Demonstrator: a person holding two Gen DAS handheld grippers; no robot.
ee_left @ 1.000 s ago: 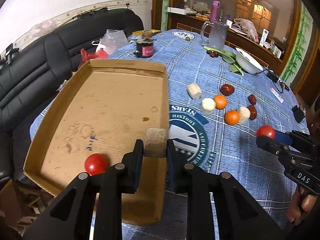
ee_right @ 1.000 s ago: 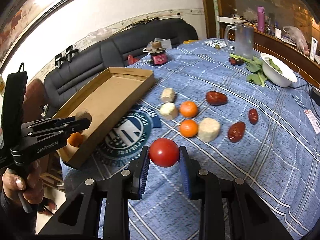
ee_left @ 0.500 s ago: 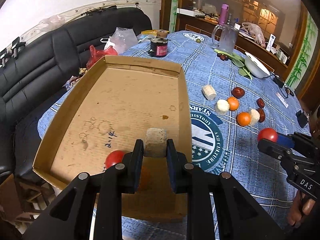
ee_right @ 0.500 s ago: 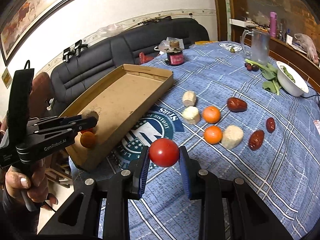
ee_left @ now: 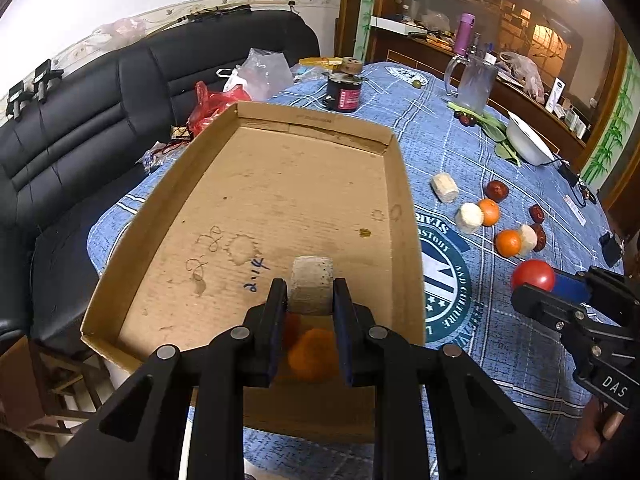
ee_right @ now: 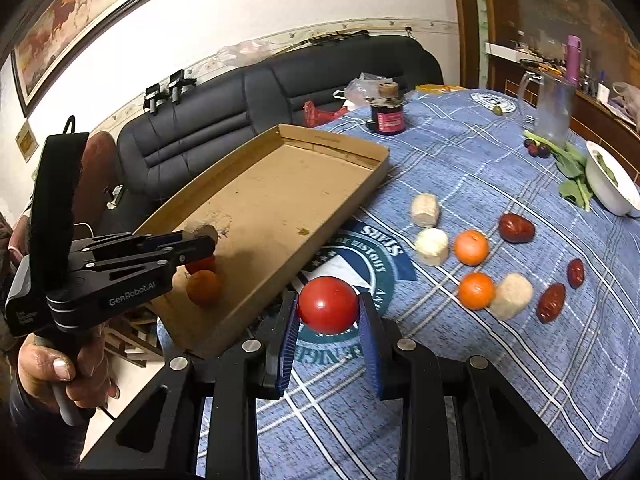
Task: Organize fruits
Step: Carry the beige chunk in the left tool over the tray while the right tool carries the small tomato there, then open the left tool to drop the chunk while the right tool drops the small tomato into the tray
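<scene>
Under left tongs [ee_right: 202, 240], red fruit [ee_right: 201, 265], orange [ee_right: 204, 287]

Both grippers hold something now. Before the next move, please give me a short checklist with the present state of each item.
1. Left gripper shut on the pale cylinder piece: ok.
2. Piece is above the cardboard tray: ok.
3. Tray floor beyond the orange and the tomato already in it is free: ok.
4. Right gripper shut on the red tomato: ok.
5. Red tomato is above the tray: not ok, it is above the tablecloth beside it.
</scene>
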